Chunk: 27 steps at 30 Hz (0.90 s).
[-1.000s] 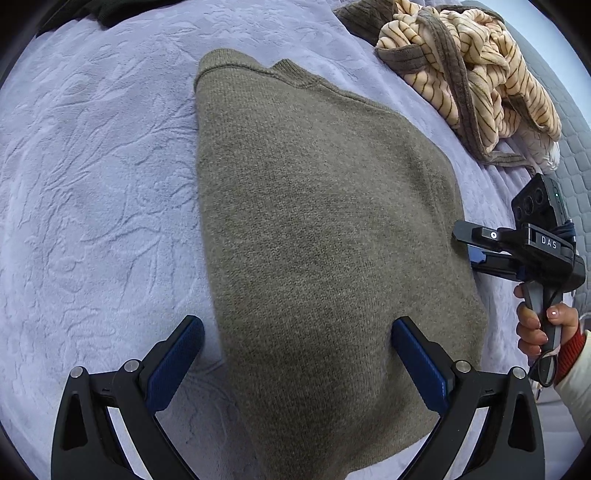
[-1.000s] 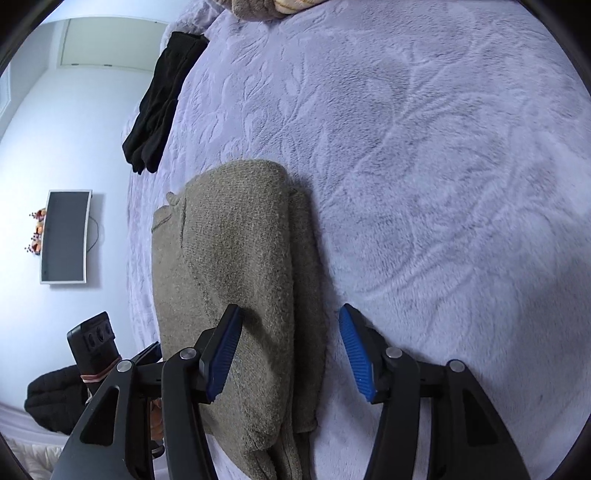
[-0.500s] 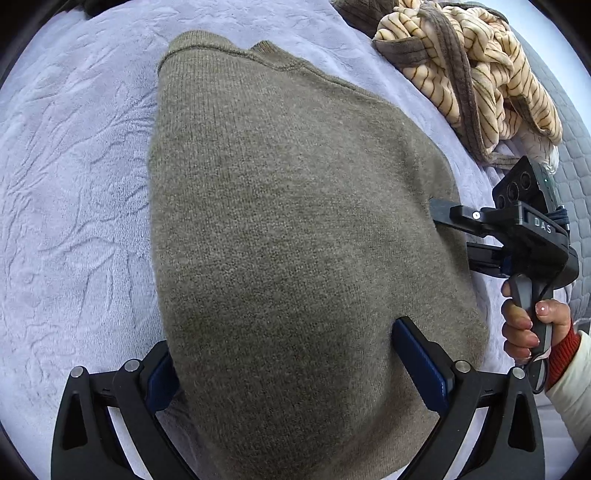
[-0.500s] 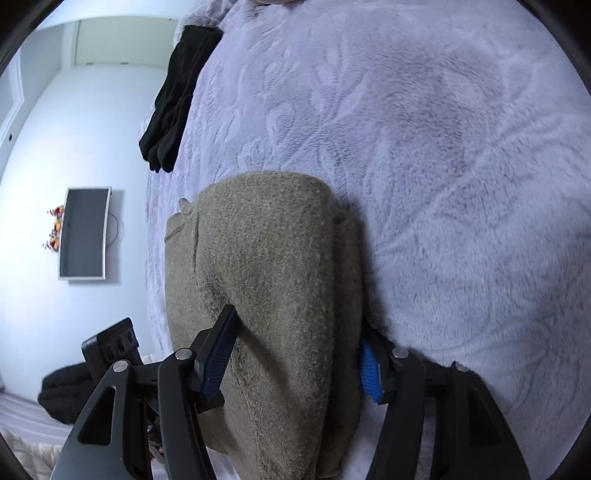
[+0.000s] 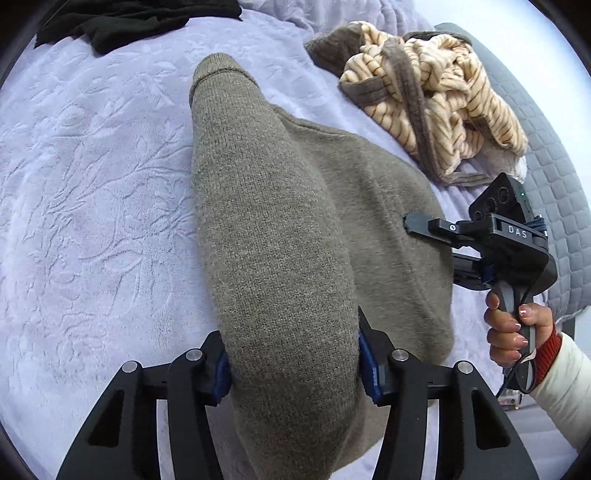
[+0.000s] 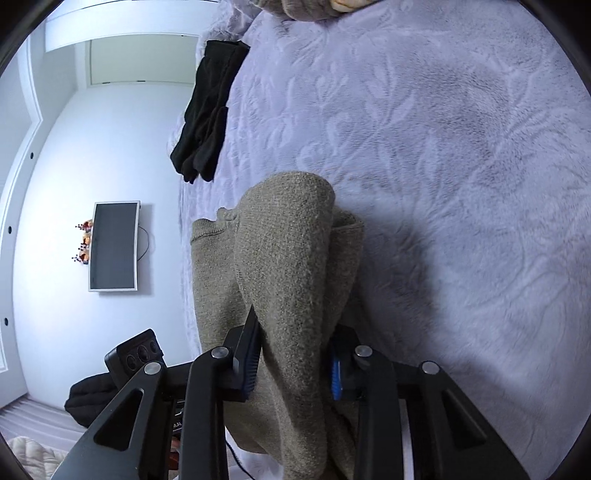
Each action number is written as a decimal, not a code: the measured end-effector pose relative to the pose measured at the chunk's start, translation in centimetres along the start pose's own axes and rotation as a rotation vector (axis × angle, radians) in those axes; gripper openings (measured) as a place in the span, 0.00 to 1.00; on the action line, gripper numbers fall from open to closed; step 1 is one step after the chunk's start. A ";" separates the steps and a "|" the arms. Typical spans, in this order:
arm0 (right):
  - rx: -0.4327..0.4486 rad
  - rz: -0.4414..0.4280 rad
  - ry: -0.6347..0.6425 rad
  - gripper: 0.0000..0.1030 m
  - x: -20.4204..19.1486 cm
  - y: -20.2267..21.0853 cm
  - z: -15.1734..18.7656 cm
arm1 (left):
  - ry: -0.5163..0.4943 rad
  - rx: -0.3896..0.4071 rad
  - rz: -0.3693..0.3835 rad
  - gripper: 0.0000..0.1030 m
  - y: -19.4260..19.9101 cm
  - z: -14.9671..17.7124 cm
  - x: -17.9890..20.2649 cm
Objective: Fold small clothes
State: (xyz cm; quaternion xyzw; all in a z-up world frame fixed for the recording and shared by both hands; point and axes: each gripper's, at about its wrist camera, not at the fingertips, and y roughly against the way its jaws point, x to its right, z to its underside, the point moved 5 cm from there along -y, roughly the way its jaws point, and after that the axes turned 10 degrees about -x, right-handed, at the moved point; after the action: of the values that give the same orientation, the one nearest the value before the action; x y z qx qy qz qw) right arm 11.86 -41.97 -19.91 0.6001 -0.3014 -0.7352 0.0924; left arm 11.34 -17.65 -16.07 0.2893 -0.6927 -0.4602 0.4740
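Observation:
An olive knit sweater [image 5: 273,229] lies folded on the lavender bedspread [image 5: 92,206]. My left gripper [image 5: 293,363] is shut on a bunched ridge of its near edge, which rises above the rest. My right gripper [image 6: 293,363] is shut on the sweater's opposite side [image 6: 288,266] and lifts a fold of it. The right gripper also shows in the left wrist view [image 5: 461,251], held by a hand at the sweater's right edge. The left gripper's camera block shows in the right wrist view [image 6: 136,354].
A heap of cream striped clothes [image 5: 436,96] lies at the back right of the bed. Black garments [image 5: 129,18] lie at the far edge, also seen in the right wrist view [image 6: 207,114]. A grey quilted headboard [image 5: 546,177] borders the right. A wall-mounted screen [image 6: 114,245] hangs beyond the bed.
Both grippers have closed on the sweater and raised it. The cloth has gone from lying flat to bunched ridges between the fingers.

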 end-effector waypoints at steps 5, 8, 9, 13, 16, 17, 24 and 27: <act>0.009 -0.023 0.022 0.31 -3.1 0.3 1.4 | -0.012 0.012 0.046 0.54 2.4 1.3 0.1; 0.017 -0.039 0.015 0.31 -4.7 -0.1 2.7 | -0.024 0.016 0.058 0.54 4.2 2.8 -0.4; 0.016 -0.039 0.014 0.31 -5.2 -0.3 3.3 | -0.026 0.019 0.059 0.54 4.7 3.1 -0.4; 0.003 -0.039 0.007 0.31 -7.9 -1.8 6.2 | -0.029 0.028 0.073 0.54 7.7 5.8 -1.5; -0.011 -0.052 -0.004 0.31 -10.0 -3.4 9.0 | -0.032 0.022 0.080 0.54 10.1 8.3 -2.5; -0.016 -0.052 -0.005 0.31 -10.5 -3.9 9.7 | -0.037 0.018 0.077 0.54 10.9 9.2 -2.9; -0.061 -0.099 -0.044 0.31 -12.9 -9.0 15.7 | -0.030 -0.006 0.040 0.54 15.0 15.3 -6.4; -0.077 -0.098 -0.077 0.31 -12.3 -12.1 17.4 | -0.006 -0.022 -0.005 0.54 14.8 17.1 -8.8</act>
State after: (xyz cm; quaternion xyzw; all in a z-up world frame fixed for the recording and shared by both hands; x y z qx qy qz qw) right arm 1.54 -20.41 -14.73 0.5814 -0.2462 -0.7725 0.0676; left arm -0.52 1.97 -8.23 0.2843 -0.6884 -0.4698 0.4739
